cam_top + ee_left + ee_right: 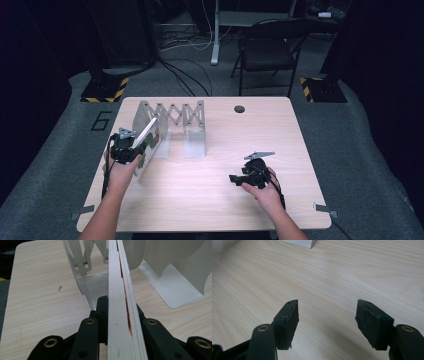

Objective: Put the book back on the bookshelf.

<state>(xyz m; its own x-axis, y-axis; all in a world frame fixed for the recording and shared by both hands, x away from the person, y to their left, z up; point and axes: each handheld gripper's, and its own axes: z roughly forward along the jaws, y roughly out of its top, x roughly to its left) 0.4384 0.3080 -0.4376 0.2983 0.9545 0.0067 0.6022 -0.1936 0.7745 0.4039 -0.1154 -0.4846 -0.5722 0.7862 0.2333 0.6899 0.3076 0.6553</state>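
The left gripper (131,148) is clamped on a thin book (148,142), seen edge-on between its jaws in the left gripper view, tilted at the left end of the white expanding rack (186,122) on the table (210,200). The right gripper (327,315) hovers over bare wood with jaws apart, holding nothing.

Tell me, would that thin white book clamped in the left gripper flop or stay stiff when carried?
The thin white book probably stays fairly stiff: its page edges run straight beyond the left gripper. It looks light, being slim. Stood alone it would likely tip, hence the white metal expanding book rack just ahead.
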